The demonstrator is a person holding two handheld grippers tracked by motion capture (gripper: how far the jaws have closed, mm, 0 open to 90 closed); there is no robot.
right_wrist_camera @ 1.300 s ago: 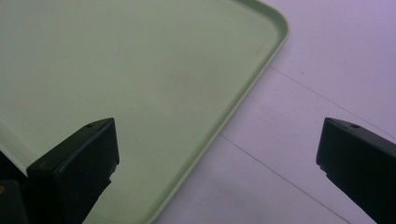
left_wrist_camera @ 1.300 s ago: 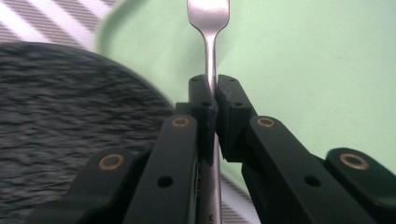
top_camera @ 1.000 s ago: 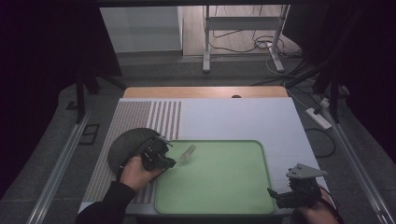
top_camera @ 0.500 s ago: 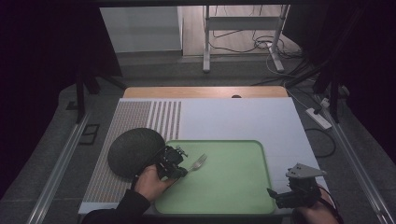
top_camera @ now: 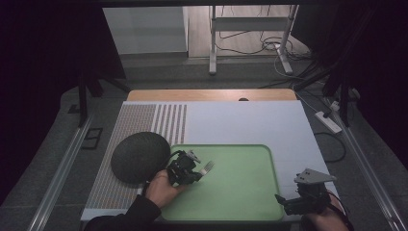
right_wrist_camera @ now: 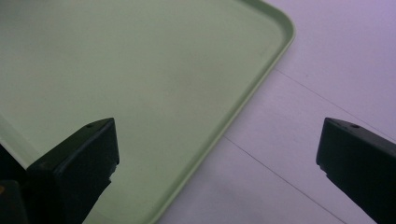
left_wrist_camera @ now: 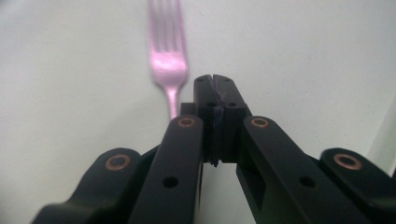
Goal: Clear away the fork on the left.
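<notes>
Now we have the fork (top_camera: 207, 168) in our left tool (top_camera: 188, 169), jaws clamped tight on the handle, the tines poking out ahead over the green tray (top_camera: 240, 192). In the left gripper view the fork (left_wrist_camera: 166, 56) runs past the pinched tips, its handle tucked in beside them, tray surface below it. Whether the tines touch the tray we cannot tell.

We read the step as carrying the fork over the tray to set it down. Next, as we judge it, we lower until the fork lies flat on the tray floor, then spread the jaws and back off without dragging it.

Our right tool (top_camera: 303, 199) waits at the tray's near right corner, jaws wide apart and empty; its own view shows the tray rim (right_wrist_camera: 252, 100) and the white table (right_wrist_camera: 336, 60) between them.

The tray holds nothing else. The dark round bowl (top_camera: 139, 156) sits upside down on the table, just left of the tray.
</notes>
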